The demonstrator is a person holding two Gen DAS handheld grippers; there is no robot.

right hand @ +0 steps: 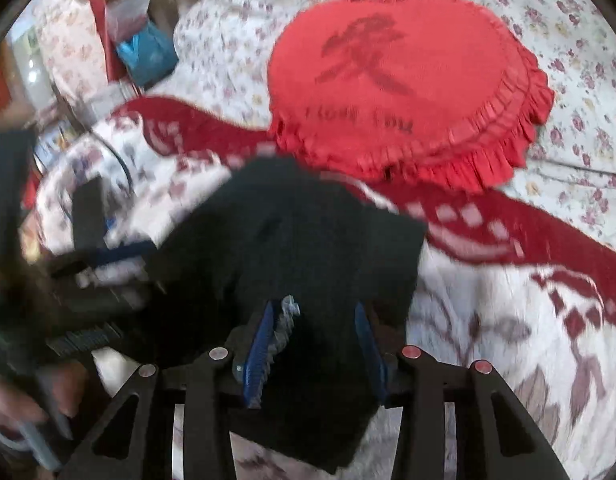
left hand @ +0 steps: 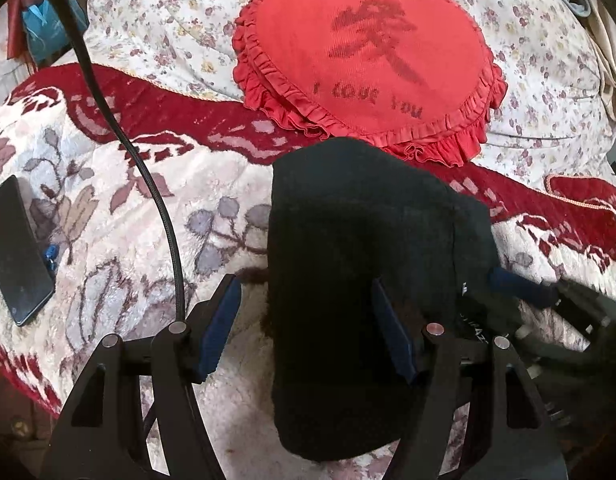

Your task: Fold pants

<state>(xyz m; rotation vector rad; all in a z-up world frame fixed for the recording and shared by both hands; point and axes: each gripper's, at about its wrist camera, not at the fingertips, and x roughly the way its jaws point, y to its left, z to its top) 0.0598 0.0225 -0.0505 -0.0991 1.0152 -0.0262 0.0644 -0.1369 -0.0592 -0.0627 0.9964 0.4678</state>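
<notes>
Lying: pants (left hand: 360, 280), a folded black bundle on the blanket (left hand: 107, 184), below the cushion (left hand: 368, 52).
Left gripper (left hand: 308, 328): jaws wide, straddling the pants' edge.
Right gripper (right hand: 316, 344): fingers apart, black cloth between them; grip unclear through blur.

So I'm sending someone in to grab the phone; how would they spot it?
Start at the red heart pillow, then follow the red-and-cream floral blanket to its left edge. The phone lies there flat: a black slab, the only hard, glossy thing on the bedding.

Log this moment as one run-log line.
pants: folded, on blanket | left tongs: open, astride pants | right tongs: open, pants between | pillow: behind
</notes>
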